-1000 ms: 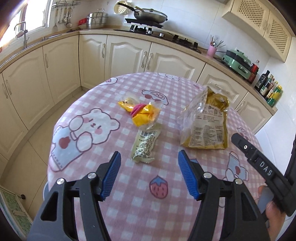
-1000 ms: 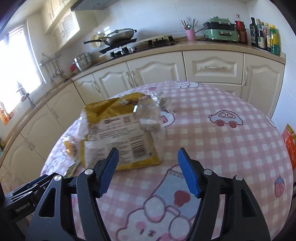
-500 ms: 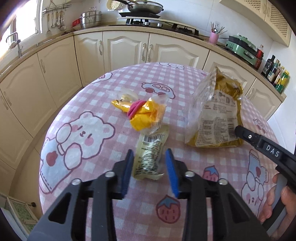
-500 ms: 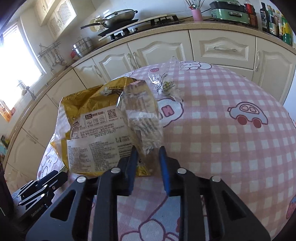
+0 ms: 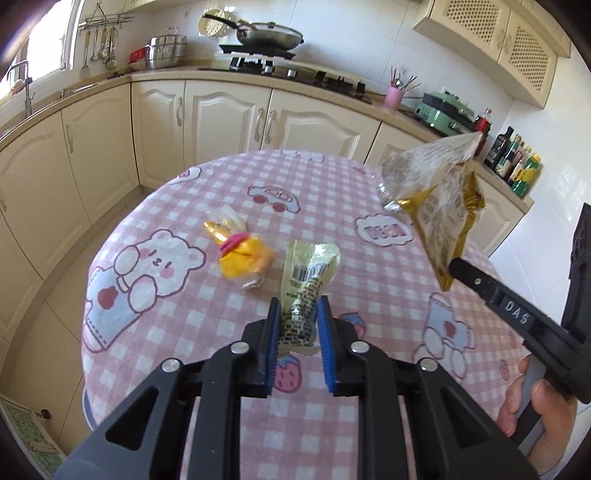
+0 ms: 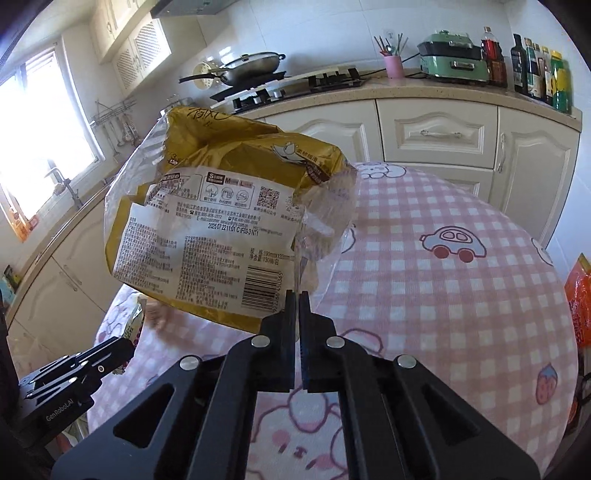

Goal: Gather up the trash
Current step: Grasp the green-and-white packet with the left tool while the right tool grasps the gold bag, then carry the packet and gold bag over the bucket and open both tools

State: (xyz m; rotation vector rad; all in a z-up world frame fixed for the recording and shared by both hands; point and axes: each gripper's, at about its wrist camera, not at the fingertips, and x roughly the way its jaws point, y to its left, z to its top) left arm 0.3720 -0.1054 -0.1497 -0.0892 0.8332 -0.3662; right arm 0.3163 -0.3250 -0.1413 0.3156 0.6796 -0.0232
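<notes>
The gold bag [image 6: 221, 229] hangs clear above the table [image 6: 443, 295], pinched by its corner in my right gripper [image 6: 295, 306]; my left gripper [image 5: 297, 325] clamps the pale wrapper [image 5: 308, 280]. I'd lift steadily, leaving the yellow wrapper [image 5: 243, 258] undisturbed.

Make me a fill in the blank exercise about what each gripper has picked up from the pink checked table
1. The right gripper holds the big ____ bag by its corner.
2. The left gripper is shut on the small ____ wrapper.
3. The yellow and pink wrapper still lies on the ____.
4. The pan sits on the ____.

Missing words: gold; pale; table; stove
</notes>
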